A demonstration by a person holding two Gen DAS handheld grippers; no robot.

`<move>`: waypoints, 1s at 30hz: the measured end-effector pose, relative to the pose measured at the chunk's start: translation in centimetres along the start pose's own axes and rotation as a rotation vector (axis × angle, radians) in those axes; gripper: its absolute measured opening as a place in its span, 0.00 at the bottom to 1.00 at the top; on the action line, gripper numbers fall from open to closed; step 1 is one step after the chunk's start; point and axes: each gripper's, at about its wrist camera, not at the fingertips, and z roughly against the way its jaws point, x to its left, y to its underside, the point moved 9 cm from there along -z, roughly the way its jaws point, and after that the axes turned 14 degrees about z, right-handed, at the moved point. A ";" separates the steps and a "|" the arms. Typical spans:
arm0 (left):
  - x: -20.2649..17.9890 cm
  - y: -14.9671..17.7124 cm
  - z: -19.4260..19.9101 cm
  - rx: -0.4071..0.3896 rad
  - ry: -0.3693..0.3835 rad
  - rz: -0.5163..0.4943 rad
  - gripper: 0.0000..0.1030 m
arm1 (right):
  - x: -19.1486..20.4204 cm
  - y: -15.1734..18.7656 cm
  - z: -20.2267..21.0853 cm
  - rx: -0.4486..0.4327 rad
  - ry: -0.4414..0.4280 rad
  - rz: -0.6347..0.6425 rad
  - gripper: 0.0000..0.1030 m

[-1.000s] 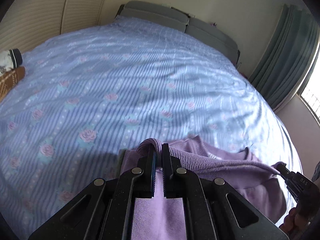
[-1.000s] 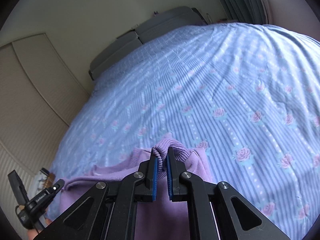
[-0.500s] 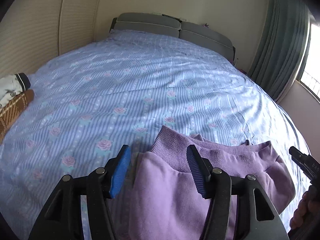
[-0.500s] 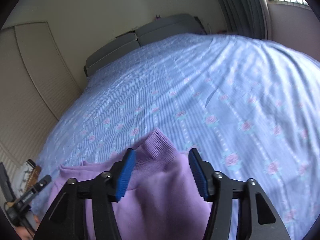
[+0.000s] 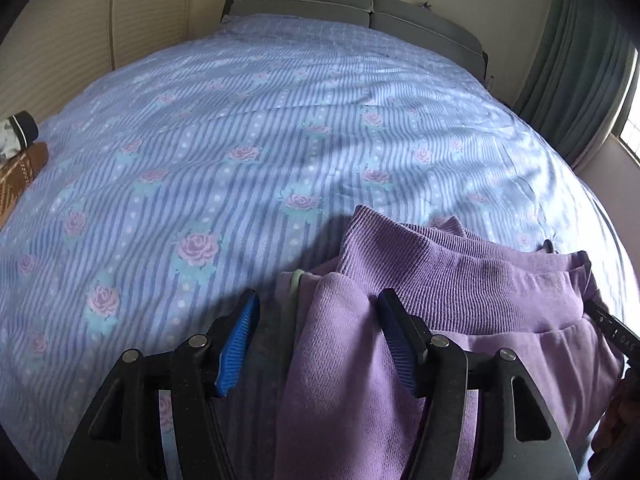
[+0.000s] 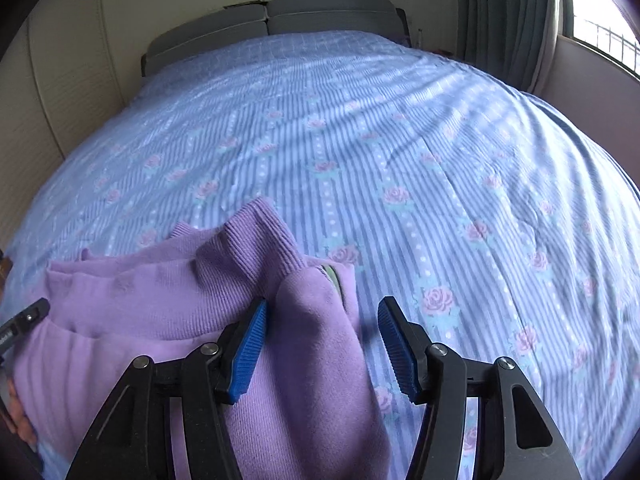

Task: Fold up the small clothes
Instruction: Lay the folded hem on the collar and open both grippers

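A small purple sweater (image 5: 448,292) lies folded on the bed, ribbed hem on top; it also shows in the right wrist view (image 6: 192,292). My left gripper (image 5: 316,324) is open, jaws wide apart over the sweater's left edge, holding nothing. My right gripper (image 6: 320,328) is open over the sweater's right edge, holding nothing. The tip of the right gripper shows at the right edge of the left wrist view (image 5: 616,332), and the tip of the left gripper at the left edge of the right wrist view (image 6: 24,320).
The bed (image 5: 280,120) has a blue striped cover with roses. Grey headboard (image 5: 360,8) at the far end. Other clothes (image 5: 20,160) lie at the bed's left edge. Curtains (image 6: 508,20) and a window stand at the right.
Both grippers were shut on the sweater's hem a second ago. They opened and let it go, and it now lies on the bed. Both grippers have drawn back slightly.
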 end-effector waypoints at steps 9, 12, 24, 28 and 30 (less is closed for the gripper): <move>-1.7 -0.3 3.7 -0.089 0.004 -0.049 0.58 | 0.5 -0.7 2.6 -0.075 0.051 0.018 0.56; -3.5 0.4 6.0 -0.119 0.047 -0.072 0.59 | 1.9 -1.1 5.7 -0.161 0.023 0.039 0.56; -5.1 5.9 5.3 -0.031 0.077 -0.097 0.68 | 5.3 3.4 5.7 -0.092 -0.085 0.102 0.56; -4.9 6.4 4.6 -0.045 0.072 -0.124 0.70 | 5.3 4.1 4.7 -0.080 -0.097 0.095 0.57; -5.0 6.2 4.4 -0.051 0.073 -0.122 0.70 | 5.5 4.2 4.3 -0.080 -0.085 0.108 0.58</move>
